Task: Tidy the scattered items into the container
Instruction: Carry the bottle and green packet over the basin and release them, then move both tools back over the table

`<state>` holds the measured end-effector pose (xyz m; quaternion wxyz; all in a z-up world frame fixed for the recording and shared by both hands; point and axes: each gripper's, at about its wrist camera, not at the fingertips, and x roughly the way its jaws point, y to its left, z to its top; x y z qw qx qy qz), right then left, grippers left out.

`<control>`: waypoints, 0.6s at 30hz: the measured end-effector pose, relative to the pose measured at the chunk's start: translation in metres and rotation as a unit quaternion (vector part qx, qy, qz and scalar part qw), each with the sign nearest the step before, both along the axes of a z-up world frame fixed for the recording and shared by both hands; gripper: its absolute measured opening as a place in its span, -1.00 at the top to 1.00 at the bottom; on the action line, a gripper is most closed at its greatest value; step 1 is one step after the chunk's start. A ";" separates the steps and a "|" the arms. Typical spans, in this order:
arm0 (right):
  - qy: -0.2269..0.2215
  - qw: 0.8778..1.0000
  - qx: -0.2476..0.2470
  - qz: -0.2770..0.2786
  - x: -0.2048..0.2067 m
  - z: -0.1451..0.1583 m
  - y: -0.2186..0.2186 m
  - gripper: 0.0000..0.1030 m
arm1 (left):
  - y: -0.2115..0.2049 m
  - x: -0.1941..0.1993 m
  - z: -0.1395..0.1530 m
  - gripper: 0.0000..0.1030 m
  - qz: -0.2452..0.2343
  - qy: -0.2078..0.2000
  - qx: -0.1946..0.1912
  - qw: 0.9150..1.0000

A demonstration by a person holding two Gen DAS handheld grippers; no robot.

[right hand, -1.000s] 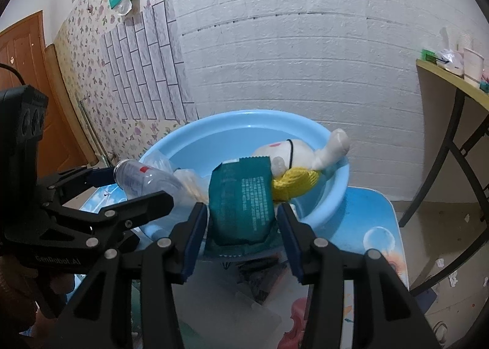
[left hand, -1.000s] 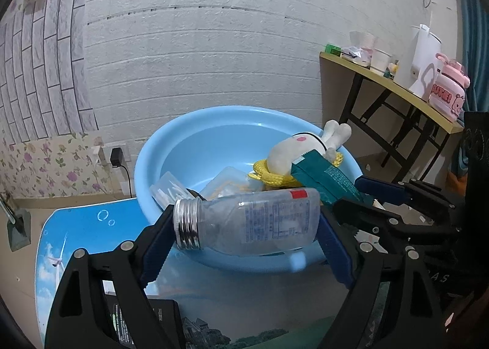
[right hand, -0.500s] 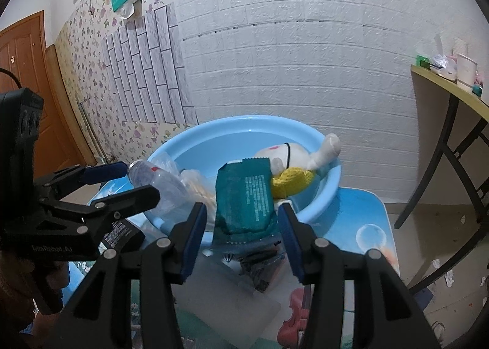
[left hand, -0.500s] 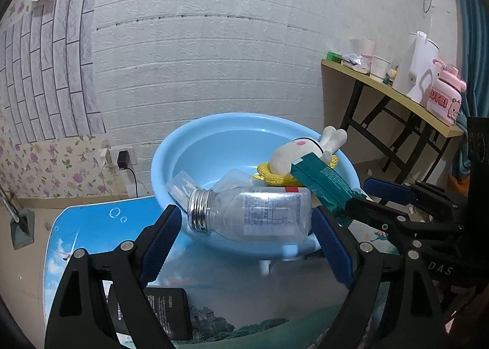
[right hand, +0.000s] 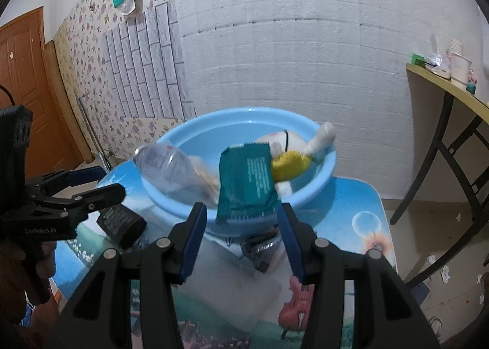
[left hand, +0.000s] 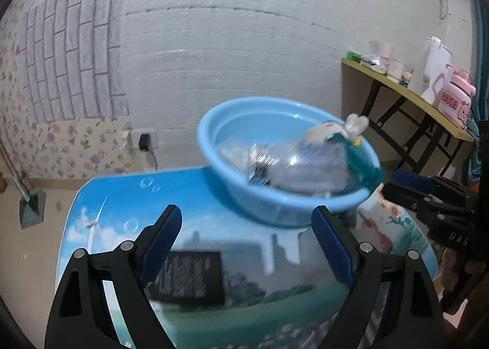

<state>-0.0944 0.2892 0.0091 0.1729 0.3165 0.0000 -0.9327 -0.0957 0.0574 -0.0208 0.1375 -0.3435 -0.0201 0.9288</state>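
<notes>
Blue basin (left hand: 214, 147) at frame centre held bottle (left hand: 299, 165) & green packet (right hand: 246, 180), packet draped over near rim. Both claws, left (left hand: 247, 245) & right (right hand: 241, 235), gaped wide w/ nothing held. Drop step looked done; next likely black box (left hand: 191, 277) at lower left on tabletop (left hand: 122, 196).

Both tools (left hand: 247, 222) (right hand: 241, 220) agape, empty.

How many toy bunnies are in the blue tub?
1: the plush bunny lies at the far right inside the blue tub, behind the green packet. Others could be hidden underneath.
</notes>
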 end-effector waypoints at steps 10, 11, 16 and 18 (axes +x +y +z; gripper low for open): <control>-0.044 0.999 0.023 -0.007 0.005 -0.024 0.001 -0.26 | -0.034 0.010 -0.032 -0.85 0.036 -0.046 0.002 0.998; -0.048 0.998 0.026 -0.007 0.005 -0.027 0.002 -0.27 | -0.036 0.009 -0.036 -0.87 0.040 -0.052 0.000 0.998; -0.074 0.997 0.033 -0.006 0.002 -0.039 0.002 -0.30 | -0.045 0.005 -0.049 -0.91 0.051 -0.071 -0.004 0.996; -0.082 0.996 0.032 -0.005 0.000 -0.043 0.001 -0.33 | -0.047 0.003 -0.055 -0.92 0.053 -0.081 -0.006 0.995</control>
